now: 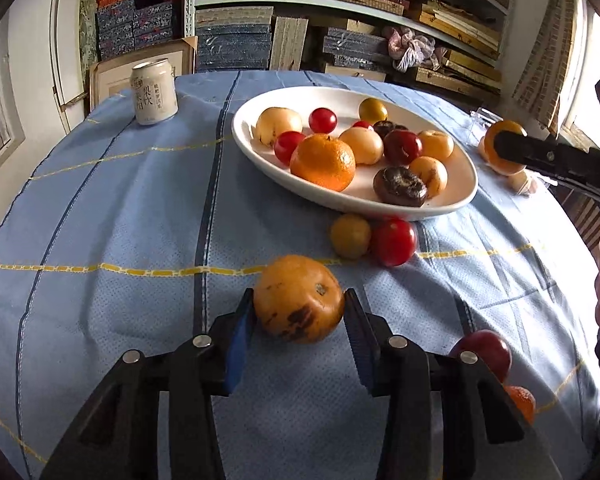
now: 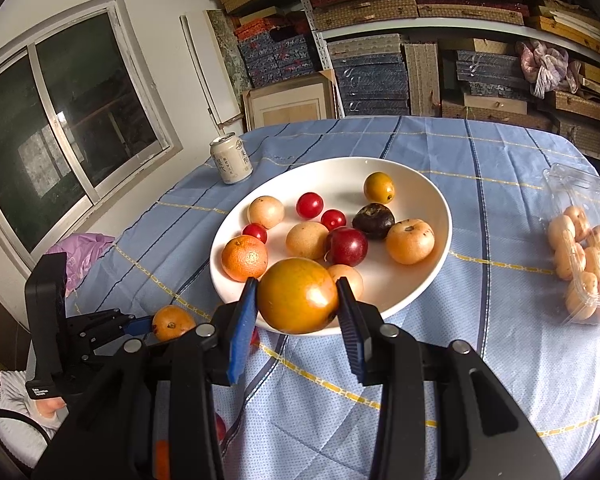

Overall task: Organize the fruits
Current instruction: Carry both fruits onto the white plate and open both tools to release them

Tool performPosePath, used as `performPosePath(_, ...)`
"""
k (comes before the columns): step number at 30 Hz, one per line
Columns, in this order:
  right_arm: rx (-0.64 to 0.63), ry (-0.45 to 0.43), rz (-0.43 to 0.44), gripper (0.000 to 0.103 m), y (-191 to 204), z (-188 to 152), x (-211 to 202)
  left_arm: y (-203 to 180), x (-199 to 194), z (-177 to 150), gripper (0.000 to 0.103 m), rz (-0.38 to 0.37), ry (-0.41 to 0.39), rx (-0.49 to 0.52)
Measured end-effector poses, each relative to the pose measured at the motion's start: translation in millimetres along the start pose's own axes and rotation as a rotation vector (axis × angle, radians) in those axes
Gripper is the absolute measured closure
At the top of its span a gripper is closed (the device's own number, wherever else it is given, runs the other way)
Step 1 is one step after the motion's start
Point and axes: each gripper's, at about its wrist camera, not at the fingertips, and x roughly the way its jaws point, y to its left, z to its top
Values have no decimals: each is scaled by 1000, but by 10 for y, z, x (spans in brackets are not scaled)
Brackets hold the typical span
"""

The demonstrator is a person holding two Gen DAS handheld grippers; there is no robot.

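Each gripper pinches an orange fruit—the left gripper (image 1: 300,312) its bruised orange (image 1: 298,298) near the plate (image 1: 451,204), the right gripper (image 2: 298,300) a smooth one (image 2: 298,295) above its rim—either could roll off the crowded plate.

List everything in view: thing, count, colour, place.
plate: 1, white, centre of table, holds about a dozen mixed fruits
mandarin: 1, orange, plate's left edge
plum: 1, dark red, mid-plate
loose fruits: 2, one yellow and one red, on cloth just before the plate
can: 1, white, far left of table
clamshell box: 1, clear, right side, holds pale fruits
tablecloth: 1, blue with yellow lines, covers table
left claw: shut on a spotted orange fruit, low over cloth
right claw: shut on a golden-orange fruit, over plate's near rim
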Motion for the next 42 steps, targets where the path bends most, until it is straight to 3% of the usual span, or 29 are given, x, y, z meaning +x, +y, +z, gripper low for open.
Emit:
performPosePath(9,3,-7,-5,65,-17,4,-12,51,-113,55,60,-37,-33,-34)
performPosePath(16,17,-51,-89,65,-209,58,-187,-34,-278,701,60,1,-127,-11)
performPosePath(19,1,-50,-119,65,-227,65,-169,-117,-104,1047,60,-8,-134,-17)
performPosePath(23,-43,-4,-123,65,-177,68,68,-243,215,1248,60,-26,-88,-11)
performPosePath(32,-34,18,-129,65,-353,200,332,-357,715,1336,60,-30,-28,0)
performPosePath(37,-49,48,-125,64,-373,187,486,-324,787,1337,59,-27,-30,-11)
performPosePath(38,-53,53,-125,63,-362,181,510,-316,795,1341,59,-25,-27,-15)
performPosePath(39,-55,49,-123,48,-358,181,515,-313,800,1345,59,-19,-24,-16)
performPosePath(40,-54,42,-130,41,-356,186,506,-309,798,1346,59,-12,-23,-16)
performPosePath(42,-50,2,-135,37,-346,209,418,-289,743,1341,52,5,-42,-20)
